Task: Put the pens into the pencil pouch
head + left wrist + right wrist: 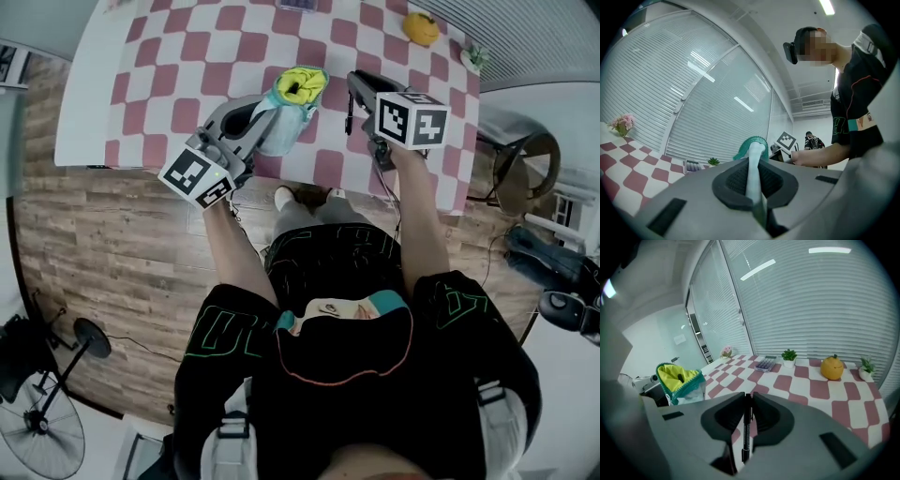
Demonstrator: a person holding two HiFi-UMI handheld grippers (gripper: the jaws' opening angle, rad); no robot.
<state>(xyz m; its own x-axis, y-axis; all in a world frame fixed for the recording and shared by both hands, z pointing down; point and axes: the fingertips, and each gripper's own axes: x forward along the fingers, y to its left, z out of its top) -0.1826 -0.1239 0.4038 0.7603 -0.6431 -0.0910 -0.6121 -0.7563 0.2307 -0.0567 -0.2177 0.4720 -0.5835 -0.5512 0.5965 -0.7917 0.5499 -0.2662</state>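
The pencil pouch (292, 101) is held open above the checkered table (187, 56), with one dark item in its yellow lining. The left gripper (265, 114) clamps the pouch edge. The right gripper (354, 94) pinches a black pen (746, 427); its print is illegible.

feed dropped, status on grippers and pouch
Left gripper shut on pouch rim. Right gripper shut on black pen, short of pouch. Pouch mouth open, nothing between.

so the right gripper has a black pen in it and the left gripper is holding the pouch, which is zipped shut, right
Not quite: the pouch is open, not zipped shut. The right gripper view shows its mouth gaping, yellow inside. The rest holds: the right gripper grips a black pen and the left gripper holds the pouch.
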